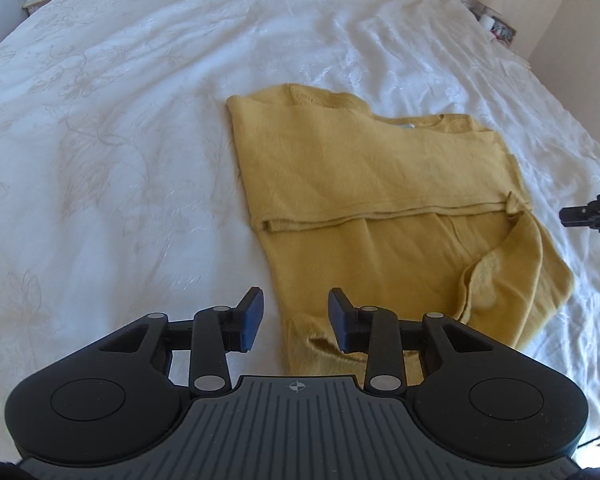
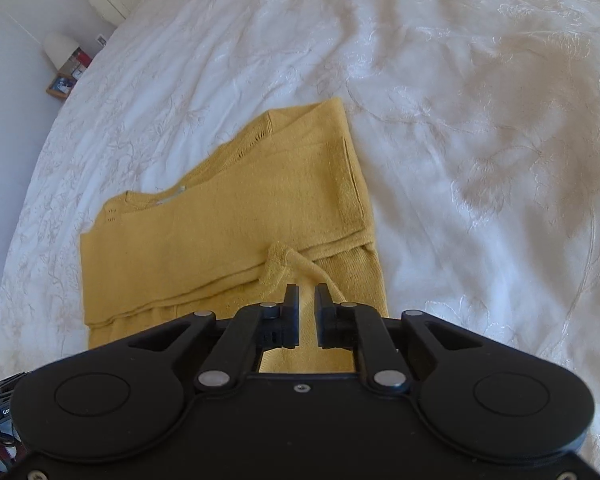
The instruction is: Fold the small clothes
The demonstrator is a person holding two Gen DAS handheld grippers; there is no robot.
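Yellow sweater (image 1: 380, 184) mid-bed on white bedspread (image 1: 120, 140), sleeves folded in, hem at 6 o'clock still unfolded. Left gripper (image 1: 296, 320) released, empty; right gripper (image 2: 307, 316) narrowly parted, gripping nothing.

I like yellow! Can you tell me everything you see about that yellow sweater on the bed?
The yellow sweater looks like soft mustard knit. It lies partly folded on the white bedspread, its upper part doubled flat across the body. The neckline shows at the far edge, and a rumpled sleeve lies loose at the near end. Nothing grips it.
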